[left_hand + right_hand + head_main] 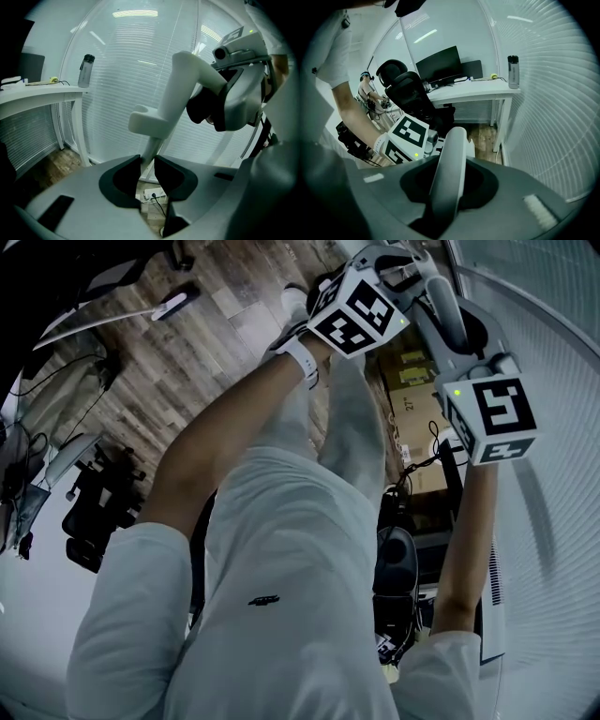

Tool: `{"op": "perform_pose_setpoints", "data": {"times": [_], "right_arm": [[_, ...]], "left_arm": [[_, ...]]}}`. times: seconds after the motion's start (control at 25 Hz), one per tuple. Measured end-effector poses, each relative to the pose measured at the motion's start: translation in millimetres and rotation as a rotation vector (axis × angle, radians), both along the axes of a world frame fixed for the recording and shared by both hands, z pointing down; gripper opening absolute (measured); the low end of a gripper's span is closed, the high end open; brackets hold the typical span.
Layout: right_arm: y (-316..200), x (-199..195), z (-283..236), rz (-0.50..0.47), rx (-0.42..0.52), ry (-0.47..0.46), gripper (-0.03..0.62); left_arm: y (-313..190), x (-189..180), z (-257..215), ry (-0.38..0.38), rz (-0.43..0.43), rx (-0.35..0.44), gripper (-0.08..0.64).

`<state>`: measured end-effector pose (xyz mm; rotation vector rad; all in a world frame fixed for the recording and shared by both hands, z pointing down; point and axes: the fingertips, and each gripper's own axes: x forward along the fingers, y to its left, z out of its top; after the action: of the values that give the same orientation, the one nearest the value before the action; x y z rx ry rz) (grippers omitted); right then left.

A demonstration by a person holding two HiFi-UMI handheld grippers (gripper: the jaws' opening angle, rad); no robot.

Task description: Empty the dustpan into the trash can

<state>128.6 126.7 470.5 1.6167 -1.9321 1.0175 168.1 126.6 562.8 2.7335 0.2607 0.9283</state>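
The biggest thing I see is the curved wall of white blinds [140, 70], which runs close along the right side of the person. Below is the wooden floor [178, 352]. The person wears a white shirt [281, 568] and stretches both arms forward. A white surface [478, 92] stands against the blinds. It carries a dark monitor [438, 63], and a black office chair [405, 91] stands beside it.

The dustpan handle [180, 93] is white and long. It is up in the air in front of the person, near the blinds, and 2 tools are on it. I see only the handle; the pan end is outside my views.

The left tool [147, 161] is closed on the thin stem of the handle, with both black pads touching the stem. The right tool [450, 183] is clamped on the thicker grip part, at the other end of the handle. The handle fills the gap between its pads.

Each tool bears a cube with black and white markers; the cube [410, 133] of the left tool shows just beyond the jaws of the right one.

1 grey bottle [513, 71] stands upright on the corner of the surface, near the blinds. A white power strip [152, 193] with a dark cable lies on the floor and shows under the left jaws.
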Motion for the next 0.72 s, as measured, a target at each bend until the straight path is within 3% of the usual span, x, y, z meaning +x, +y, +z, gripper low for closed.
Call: {"op": "perform_pose_setpoints", "data": {"times": [0.72], "right_arm": [[-9.0, 48.3, 10.5, -0.002, -0.031, 0.082, 0.129]], "left_arm": [[-10.7, 19.3, -6.0, 0.001, -0.083, 0.023, 0.109]]}}
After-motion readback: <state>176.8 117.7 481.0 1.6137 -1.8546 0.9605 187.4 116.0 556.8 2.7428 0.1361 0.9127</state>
